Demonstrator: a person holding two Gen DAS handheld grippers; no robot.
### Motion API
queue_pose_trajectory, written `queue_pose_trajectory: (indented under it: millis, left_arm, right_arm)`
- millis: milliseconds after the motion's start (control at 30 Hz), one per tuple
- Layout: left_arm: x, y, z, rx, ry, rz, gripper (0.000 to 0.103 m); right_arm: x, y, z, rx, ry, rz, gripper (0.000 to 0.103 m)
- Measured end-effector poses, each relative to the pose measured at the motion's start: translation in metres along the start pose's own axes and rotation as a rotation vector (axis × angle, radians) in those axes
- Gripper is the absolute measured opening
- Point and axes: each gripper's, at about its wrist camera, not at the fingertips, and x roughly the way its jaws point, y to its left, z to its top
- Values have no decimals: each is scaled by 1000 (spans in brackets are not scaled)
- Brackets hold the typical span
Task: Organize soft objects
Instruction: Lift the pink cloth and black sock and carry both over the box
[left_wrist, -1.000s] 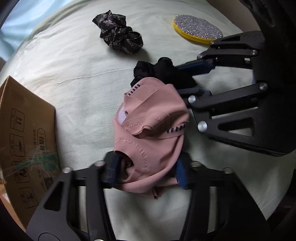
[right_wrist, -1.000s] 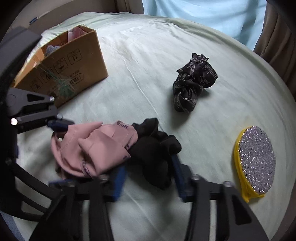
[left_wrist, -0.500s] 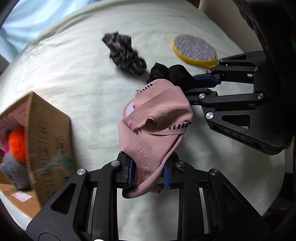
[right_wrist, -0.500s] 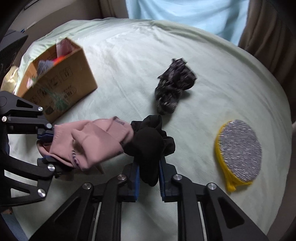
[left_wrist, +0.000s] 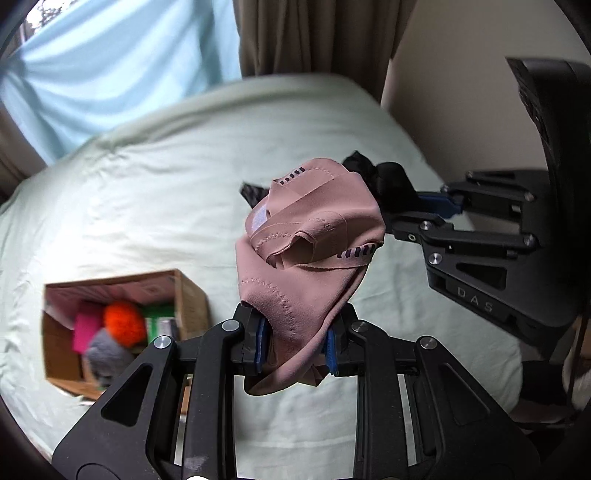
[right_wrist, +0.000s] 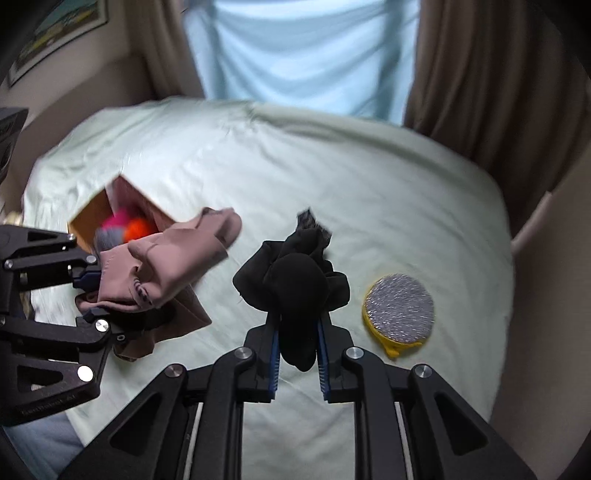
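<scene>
My left gripper (left_wrist: 293, 341) is shut on a pink cloth (left_wrist: 314, 251) and holds it high above the pale green bed (left_wrist: 147, 206). My right gripper (right_wrist: 297, 350) is shut on a black cloth (right_wrist: 295, 280), also lifted off the bed. The pink cloth (right_wrist: 162, 266) and left gripper (right_wrist: 86, 295) show at the left of the right wrist view. The black cloth (left_wrist: 388, 177) and right gripper (left_wrist: 421, 212) show at the right of the left wrist view. An open cardboard box (left_wrist: 184, 291) with soft items, one orange, lies below on the bed.
A yellow pad with a glittery silver face (right_wrist: 399, 310) lies on the bed at the right. A patterned dark scrunchie (right_wrist: 308, 219) is mostly hidden behind the black cloth. Blue and brown curtains (right_wrist: 303, 55) hang behind the bed. A wall (left_wrist: 461, 74) is at the right.
Both grippers closed on their cloths and lifted them well above the bed. The box, earlier seen from the side, now lies below with its contents visible.
</scene>
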Motion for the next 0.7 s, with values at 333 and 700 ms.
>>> queue_pose_trajectory:
  millis: [333, 700]
  left_arm:
    - [-90, 47, 7, -58, -79, 12, 21]
    - [-137, 147, -3, -164, -101, 26, 21]
  right_arm:
    - [-106, 56, 39, 169, -100, -96, 15]
    - [-124, 149, 73, 243, -130, -105, 15]
